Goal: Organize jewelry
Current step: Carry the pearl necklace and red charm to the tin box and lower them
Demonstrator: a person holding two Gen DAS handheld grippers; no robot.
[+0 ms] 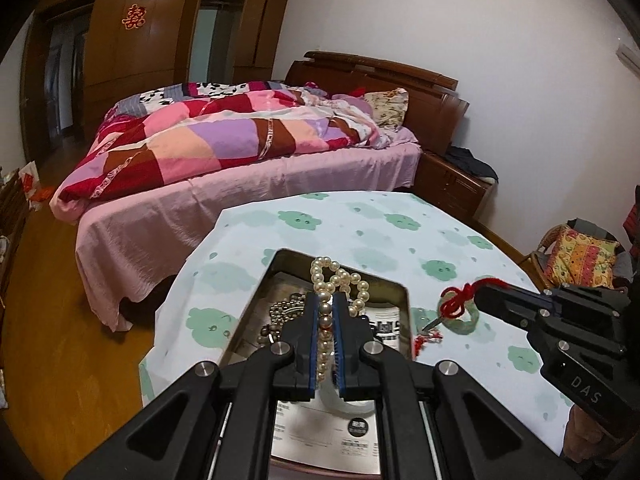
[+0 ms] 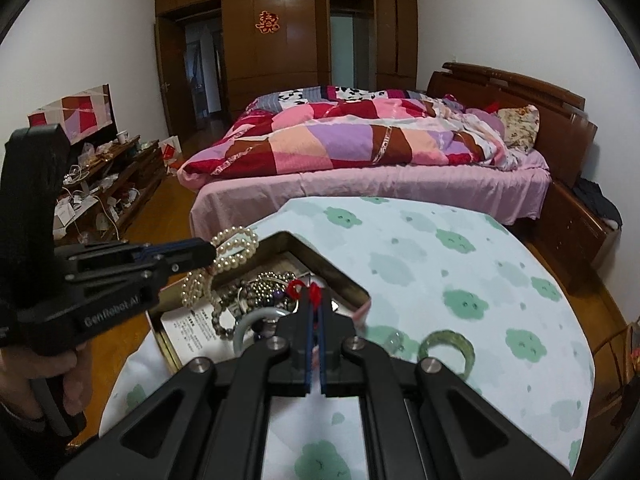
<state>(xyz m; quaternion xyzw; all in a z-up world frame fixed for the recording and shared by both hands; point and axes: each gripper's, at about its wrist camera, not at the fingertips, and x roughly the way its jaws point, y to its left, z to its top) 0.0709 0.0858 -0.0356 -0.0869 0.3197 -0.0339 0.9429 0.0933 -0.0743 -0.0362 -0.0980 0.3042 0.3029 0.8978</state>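
1. Pearl-white beads fill the left gripper [image 1: 327, 312]: its two blue-padded jaws are clamped on a pearl strand [image 1: 338, 280], which loops up past the fingertips and trails back between the pads. The strand hangs over the open metal tin [image 1: 404, 300], above the tin's near-left part.

2. The right gripper [image 2: 316, 312] is pinched tight on a red cord [image 2: 316, 294]; in the left wrist view that cord is knotted to a pale green jade bangle [image 1: 460, 318], which sits just to the right of the tin on the cloud-print tablecloth [image 1: 360, 220].

3. Inside the tin lie darker bead bracelets [image 2: 256, 284], a pale bangle [image 2: 250, 322] and a printed paper [image 2: 192, 332], all tangled close together.

4. Just right of the tin, on the cloth, a green ring-shaped bangle [image 2: 446, 350] stands on edge with a small clear piece beside it; what that piece is, I cannot tell.

5. Handling, as a judgement: the pearls are light, limp and slippery, so a grip across several beads mid-strand holds best, and the string may snag on the tin's rim.

6. The jade bangle is stiff and brittle; carried by its soft cord it will swing, so it wants a slow set-down clear of the metal edge.
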